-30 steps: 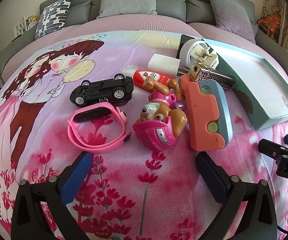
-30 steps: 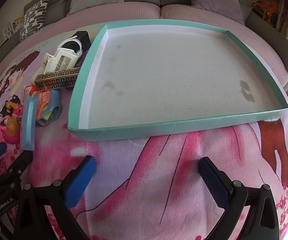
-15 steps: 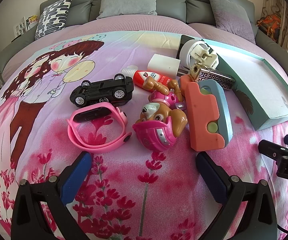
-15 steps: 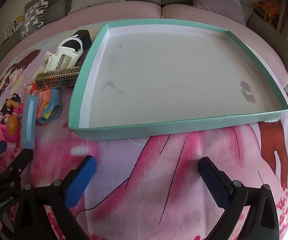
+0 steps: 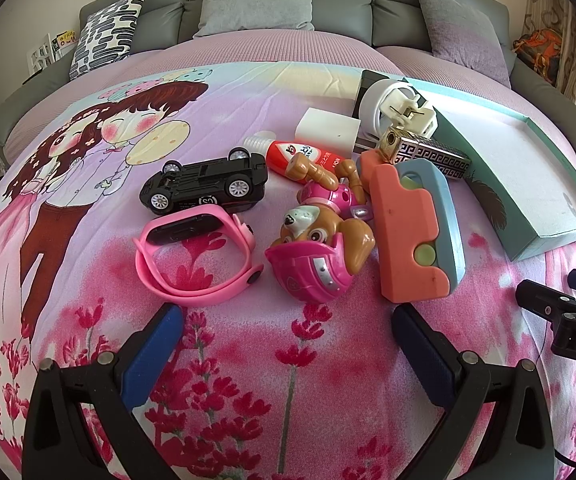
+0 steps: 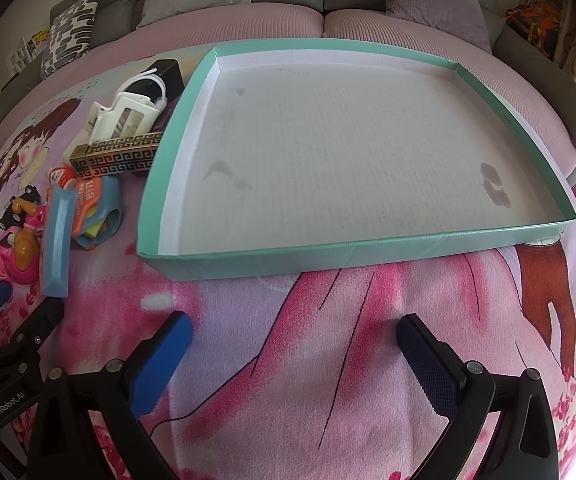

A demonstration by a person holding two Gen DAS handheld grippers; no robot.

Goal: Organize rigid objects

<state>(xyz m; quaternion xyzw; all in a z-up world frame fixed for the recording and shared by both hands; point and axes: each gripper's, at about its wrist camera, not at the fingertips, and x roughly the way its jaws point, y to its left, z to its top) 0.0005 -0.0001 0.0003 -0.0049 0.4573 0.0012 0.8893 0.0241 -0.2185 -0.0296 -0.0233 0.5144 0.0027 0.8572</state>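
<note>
Left claw: the left claw (image 5: pixel 286 328) sits low centre in its own view, blue pads spread wide and pinching nothing, just short of the toy heap.
Right claw: the right claw (image 6: pixel 293 338) is likewise spread and empty, low in its view, facing the near wall of the teal tray (image 6: pixel 351 254).
Change: against the frames from a second and half a second back, almost nothing has shifted; both claws hold the same pose and no object has moved.
Meaning: by my reading, sorting has not begun, and this is a pause before the first pick.
Tray: it holds nothing, only faint marks on its white floor, filling the centre of the right view.
Objects: all lie on the printed bedspread (image 5: pixel 208 380), left of the tray.
Nearest picks: pink wristband (image 5: pixel 198 256), pink puppy toy (image 5: pixel 319 256) and orange-and-blue block (image 5: pixel 415 236), all mid-frame in the left view.
Further back: overturned black toy car (image 5: pixel 208 184), red tube (image 5: pixel 299 154), white box (image 5: pixel 327 132), patterned gold box (image 5: pixel 431 152) beside the tray wall.
Unclear: the white plastic piece (image 5: pixel 399 110) at upper right may be a clip or dispenser; the view is too distorted to tell.
</note>
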